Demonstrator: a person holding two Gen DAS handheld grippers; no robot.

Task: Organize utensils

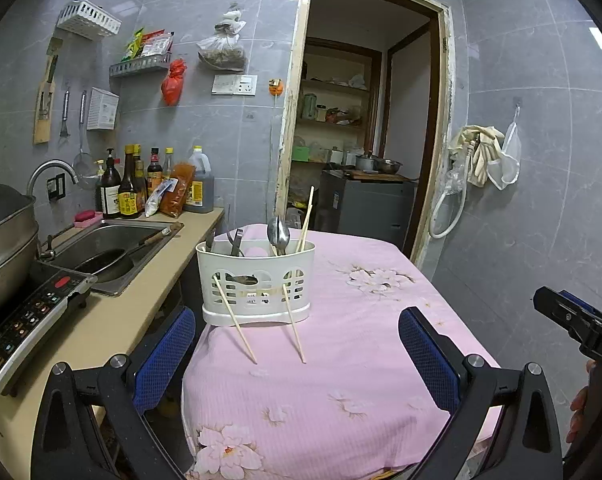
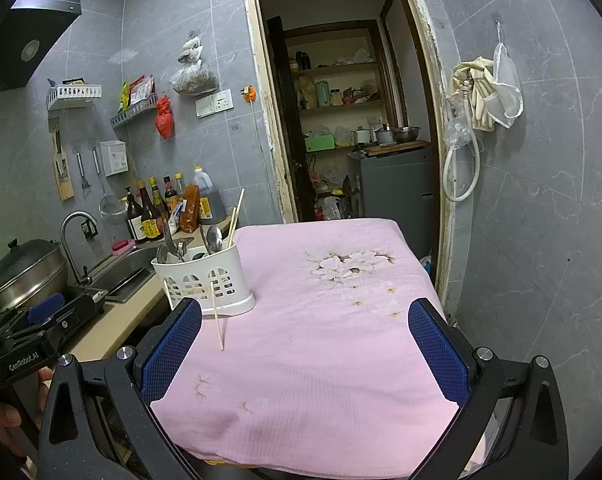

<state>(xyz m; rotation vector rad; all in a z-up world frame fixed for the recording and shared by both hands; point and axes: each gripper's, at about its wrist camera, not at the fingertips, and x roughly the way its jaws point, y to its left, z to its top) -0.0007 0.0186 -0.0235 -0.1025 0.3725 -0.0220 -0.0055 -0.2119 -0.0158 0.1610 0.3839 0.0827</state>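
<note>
Ahead of left claw (image 1: pixel 297 354): chopsticks (image 1: pixel 293 322) leaning on caddy (image 1: pixel 256 280).

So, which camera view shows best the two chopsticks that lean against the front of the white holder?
The left wrist view: both leaning chopsticks show in full against the white holder, tips on the pink cloth. The right wrist view shows one fully; its blue finger pad hides most of the other.

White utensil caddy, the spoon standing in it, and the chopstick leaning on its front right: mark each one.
white utensil caddy (image 1: pixel 257 280), left wrist view, on its slotted front wall.
spoon (image 1: pixel 279 233), left wrist view, on its upturned bowl.
leaning chopstick (image 1: pixel 294 325), left wrist view, on mid-shaft.
</note>
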